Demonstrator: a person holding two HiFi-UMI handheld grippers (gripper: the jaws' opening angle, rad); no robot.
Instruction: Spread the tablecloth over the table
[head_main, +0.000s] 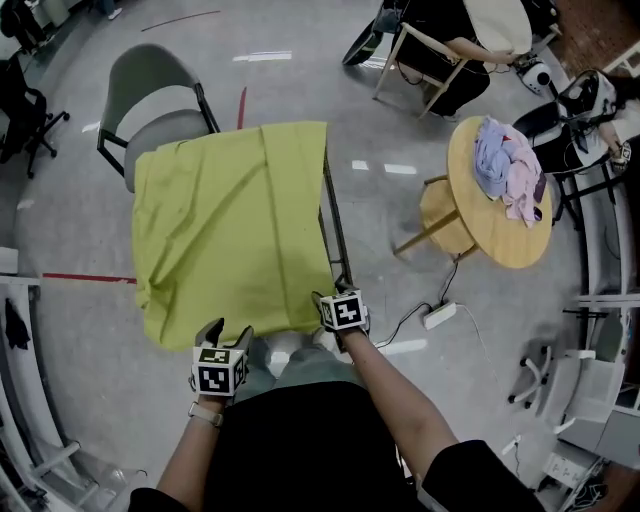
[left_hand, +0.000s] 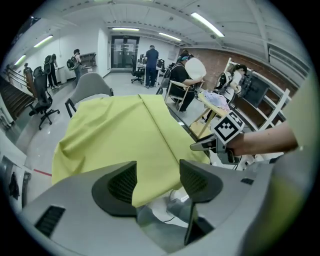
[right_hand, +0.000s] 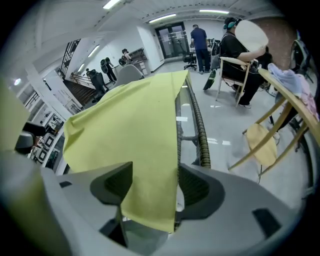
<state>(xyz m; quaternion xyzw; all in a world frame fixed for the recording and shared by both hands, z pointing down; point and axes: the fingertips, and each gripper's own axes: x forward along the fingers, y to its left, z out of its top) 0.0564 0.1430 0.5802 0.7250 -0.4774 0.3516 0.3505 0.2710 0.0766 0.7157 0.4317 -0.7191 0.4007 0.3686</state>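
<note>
A yellow-green tablecloth (head_main: 235, 230) lies draped over a small table whose dark rim (head_main: 333, 215) shows bare along the right side. My left gripper (head_main: 228, 333) is at the cloth's near edge, left of centre; in the left gripper view (left_hand: 159, 184) its jaws stand open with the hanging hem (left_hand: 150, 165) just beyond the gap. At the near right corner, my right gripper (head_main: 335, 295) is open wide. In the right gripper view (right_hand: 155, 187) that corner of the cloth (right_hand: 145, 165) hangs loose between the pads, with the table rim (right_hand: 200, 125) beside it.
A grey chair (head_main: 155, 100) stands behind the table. To the right is a round wooden table (head_main: 500, 240) with a heap of clothes (head_main: 510, 165). A power strip (head_main: 438, 315) and its cable lie on the floor. Seated people (head_main: 450, 50) are at the back right.
</note>
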